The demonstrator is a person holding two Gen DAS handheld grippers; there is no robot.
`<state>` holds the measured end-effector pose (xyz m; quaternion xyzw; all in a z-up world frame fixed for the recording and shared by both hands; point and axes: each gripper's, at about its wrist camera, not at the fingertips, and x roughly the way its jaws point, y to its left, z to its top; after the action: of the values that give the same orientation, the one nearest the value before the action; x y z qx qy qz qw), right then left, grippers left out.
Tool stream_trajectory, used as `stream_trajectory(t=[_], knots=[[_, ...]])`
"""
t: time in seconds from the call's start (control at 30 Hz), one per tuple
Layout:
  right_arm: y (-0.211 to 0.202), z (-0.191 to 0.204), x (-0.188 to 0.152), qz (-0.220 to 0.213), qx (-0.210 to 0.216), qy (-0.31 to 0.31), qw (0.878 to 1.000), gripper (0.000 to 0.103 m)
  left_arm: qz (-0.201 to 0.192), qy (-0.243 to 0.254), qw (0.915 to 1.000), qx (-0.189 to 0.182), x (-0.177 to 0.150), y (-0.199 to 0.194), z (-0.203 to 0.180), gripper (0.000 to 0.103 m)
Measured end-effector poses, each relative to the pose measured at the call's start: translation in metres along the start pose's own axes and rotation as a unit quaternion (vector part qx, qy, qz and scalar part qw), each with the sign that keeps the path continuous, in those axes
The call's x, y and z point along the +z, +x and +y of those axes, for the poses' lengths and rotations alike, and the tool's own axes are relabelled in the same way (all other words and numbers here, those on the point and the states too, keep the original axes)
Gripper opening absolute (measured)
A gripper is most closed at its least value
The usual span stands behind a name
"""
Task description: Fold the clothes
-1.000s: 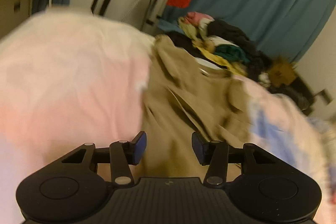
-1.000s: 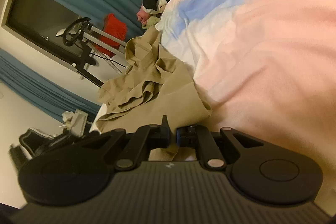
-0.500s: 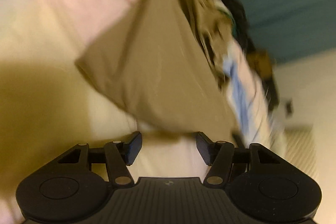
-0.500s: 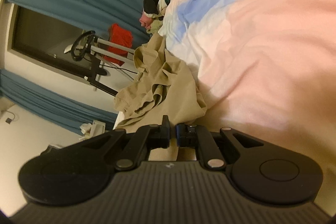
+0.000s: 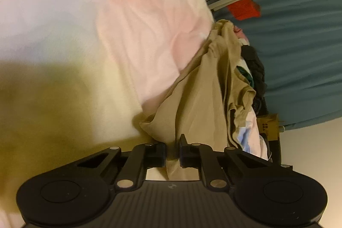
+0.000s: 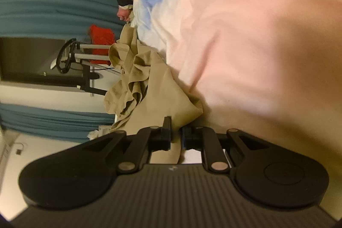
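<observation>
A tan garment (image 5: 201,99) lies crumpled on a bed with a pink, white and blue duvet (image 5: 132,20). My left gripper (image 5: 172,151) is shut on the garment's near edge, with cloth pinched between the fingers. In the right wrist view the same tan garment (image 6: 154,91) lies beside the duvet (image 6: 245,35). My right gripper (image 6: 176,136) is shut on another part of its near edge. Both views are rolled sideways.
A pile of dark, green and pink clothes (image 5: 252,65) lies past the garment. A teal curtain (image 5: 299,46) hangs behind it. A treadmill (image 6: 81,61) with a red cloth (image 6: 102,35) on it stands past the bed. A cardboard box (image 5: 269,125) sits by the curtain.
My left gripper was open above the garment; it has come down to the near edge and shut on it. My right gripper has stayed shut on the garment and rolled further sideways.
</observation>
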<state>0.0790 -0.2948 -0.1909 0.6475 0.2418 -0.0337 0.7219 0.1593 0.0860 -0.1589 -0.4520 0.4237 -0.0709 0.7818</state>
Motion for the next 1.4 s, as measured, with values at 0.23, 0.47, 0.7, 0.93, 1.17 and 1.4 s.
stream_trajectory(t=[0.23, 0.47, 0.7, 0.93, 1.17, 1.4], knots=[[-0.005, 0.022, -0.006, -0.026, 0.004, -0.082, 0.996, 0.009, -0.019, 0.025, 0.9991, -0.028, 0.001, -0.016, -0.026, 0.007], [-0.052, 0.056, -0.023, -0.050, 0.039, -0.145, 0.987, 0.007, -0.059, 0.088, 0.9905, -0.087, -0.018, -0.081, -0.047, 0.006], [-0.154, 0.074, -0.071, -0.071, 0.063, -0.186, 0.978, 0.007, -0.059, 0.099, 0.9869, -0.112, -0.076, -0.184, -0.023, 0.006], [-0.244, 0.051, -0.115, -0.079, 0.066, -0.182, 0.978, 0.008, -0.036, 0.076, 0.9912, -0.102, -0.114, -0.236, 0.006, 0.006], [-0.196, 0.093, -0.078, -0.080, 0.065, -0.188, 0.977, 0.008, -0.044, 0.099, 0.9900, -0.090, -0.055, -0.185, -0.054, 0.008], [-0.090, 0.144, -0.024, -0.070, 0.025, -0.184, 0.980, 0.008, -0.040, 0.113, 0.9915, -0.050, 0.020, -0.094, -0.112, 0.008]])
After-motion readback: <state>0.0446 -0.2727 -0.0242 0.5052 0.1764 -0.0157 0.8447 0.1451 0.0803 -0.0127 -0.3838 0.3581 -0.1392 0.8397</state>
